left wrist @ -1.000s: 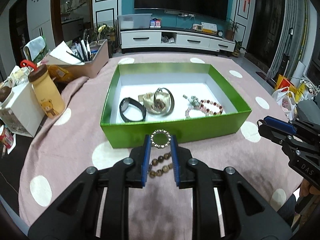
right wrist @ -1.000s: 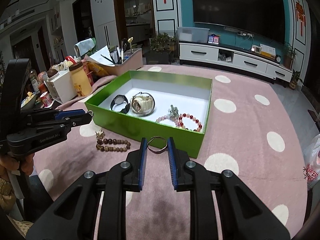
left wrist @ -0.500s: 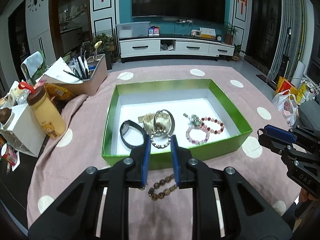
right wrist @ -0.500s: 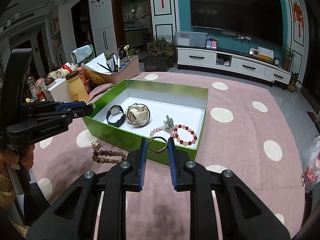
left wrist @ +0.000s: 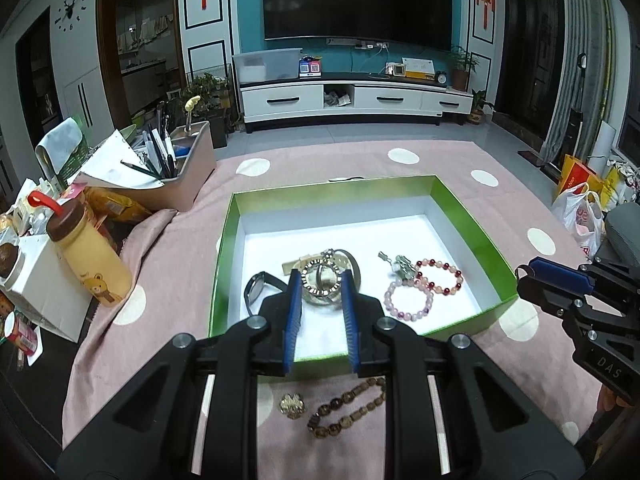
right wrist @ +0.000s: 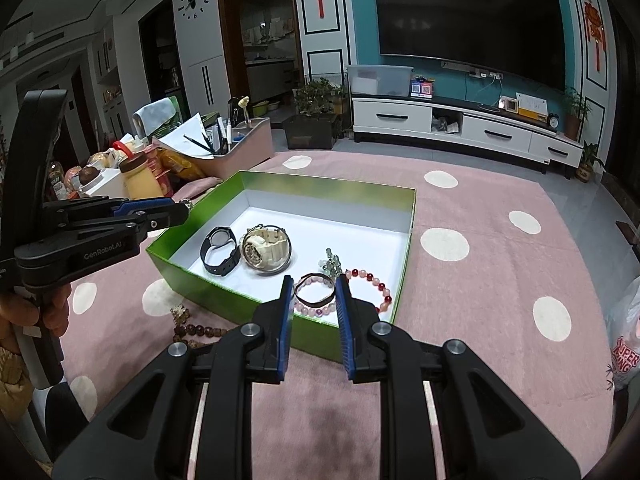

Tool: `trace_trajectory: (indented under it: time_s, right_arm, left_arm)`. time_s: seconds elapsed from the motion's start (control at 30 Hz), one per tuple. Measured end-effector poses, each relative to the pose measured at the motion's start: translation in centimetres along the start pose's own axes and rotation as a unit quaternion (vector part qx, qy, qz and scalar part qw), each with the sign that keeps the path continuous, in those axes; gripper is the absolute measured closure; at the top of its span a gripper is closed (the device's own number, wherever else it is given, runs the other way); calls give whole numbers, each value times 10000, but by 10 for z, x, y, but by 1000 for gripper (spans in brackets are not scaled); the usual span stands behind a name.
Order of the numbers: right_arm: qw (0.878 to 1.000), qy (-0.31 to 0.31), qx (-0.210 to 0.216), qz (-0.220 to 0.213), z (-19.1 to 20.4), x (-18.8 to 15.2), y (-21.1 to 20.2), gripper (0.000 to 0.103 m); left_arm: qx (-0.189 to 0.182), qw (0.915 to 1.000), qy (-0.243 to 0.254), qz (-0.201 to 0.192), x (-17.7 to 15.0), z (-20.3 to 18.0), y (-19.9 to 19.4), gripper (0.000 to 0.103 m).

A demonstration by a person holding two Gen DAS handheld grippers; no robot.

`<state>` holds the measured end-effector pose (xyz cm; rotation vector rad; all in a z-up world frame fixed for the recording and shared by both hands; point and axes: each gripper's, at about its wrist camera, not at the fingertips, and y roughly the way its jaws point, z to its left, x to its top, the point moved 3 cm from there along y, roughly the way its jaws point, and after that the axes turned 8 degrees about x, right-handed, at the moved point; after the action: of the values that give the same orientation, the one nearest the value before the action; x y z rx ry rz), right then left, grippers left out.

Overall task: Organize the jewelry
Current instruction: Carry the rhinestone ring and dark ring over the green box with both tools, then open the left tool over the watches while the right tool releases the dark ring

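Note:
A green box with a white floor holds a black watch, a cream watch, a pink bead bracelet and a red bead bracelet. My left gripper is shut on a silver beaded ring, which hangs over the box's near part in front of the cream watch. My right gripper is shut on a thin dark bangle just above the pink beads at the box's near wall. A brown bead bracelet and a gold charm lie on the cloth in front of the box.
A pink polka-dot cloth covers the table. To the left stand a yellow bottle, a white carton and a tray of pens. Plastic bags sit off the right edge. A hand holds the left gripper.
Both grippers have moved forward from in front of the box's near wall to over it, each keeping its ring. The left one has also risen, and the brown beads now lie below it.

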<state>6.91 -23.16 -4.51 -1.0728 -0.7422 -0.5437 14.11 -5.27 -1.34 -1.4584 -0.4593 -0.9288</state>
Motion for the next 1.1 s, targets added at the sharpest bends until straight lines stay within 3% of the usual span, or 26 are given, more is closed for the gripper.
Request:
trace_trajectory:
  time_s: [0.6,1.1]
  right_arm:
    - [9995,169,-193,164,-25,23,43,82]
    - [9977,334,-404,434,-46,30,75,82]
  left_arm:
    - [164,9996,-154,198,25,15,51,84]
    - [269,9978,-232,568,26,19,88,83]
